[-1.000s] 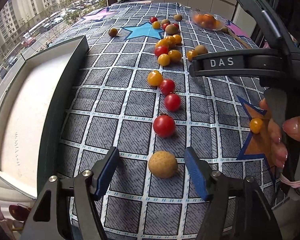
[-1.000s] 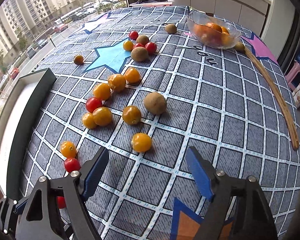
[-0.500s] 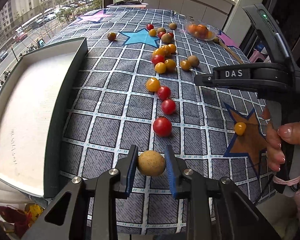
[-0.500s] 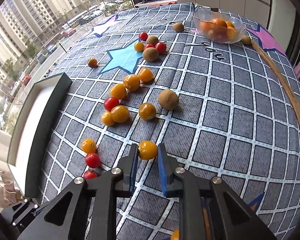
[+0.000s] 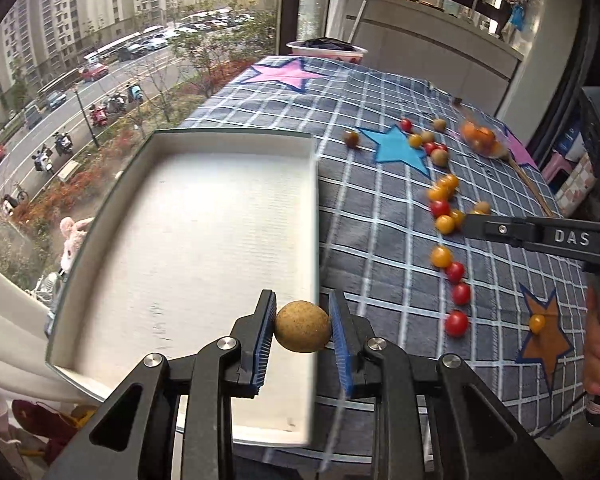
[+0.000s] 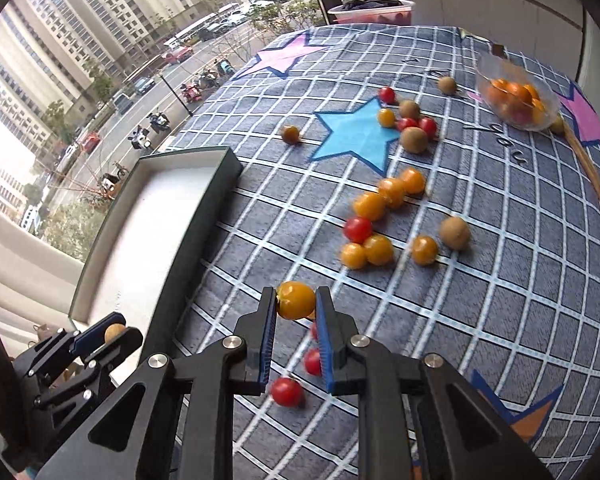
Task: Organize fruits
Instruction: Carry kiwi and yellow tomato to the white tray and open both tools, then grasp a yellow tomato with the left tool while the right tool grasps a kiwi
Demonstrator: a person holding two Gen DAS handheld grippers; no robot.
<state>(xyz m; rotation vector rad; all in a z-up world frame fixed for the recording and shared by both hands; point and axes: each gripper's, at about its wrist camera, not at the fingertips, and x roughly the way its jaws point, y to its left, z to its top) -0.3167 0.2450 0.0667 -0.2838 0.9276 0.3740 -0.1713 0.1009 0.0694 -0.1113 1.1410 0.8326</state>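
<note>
We grip brown fruit [image 5: 302,326] in left gripper [image 5: 302,330] over tray [image 5: 204,216] edge; right gripper [image 6: 296,305] clamps yellow tomato [image 6: 295,300], tray leftward.

Grey checked cloth [image 6: 500,280], blue star [image 6: 356,132], white tray [image 5: 204,240].

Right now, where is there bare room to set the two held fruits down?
The white tray floor is bare wall to wall. Bare cloth also lies between the tray's right wall and the tomato line, and right of the brown fruit. The yellow tomato cluster is crowded.
</note>
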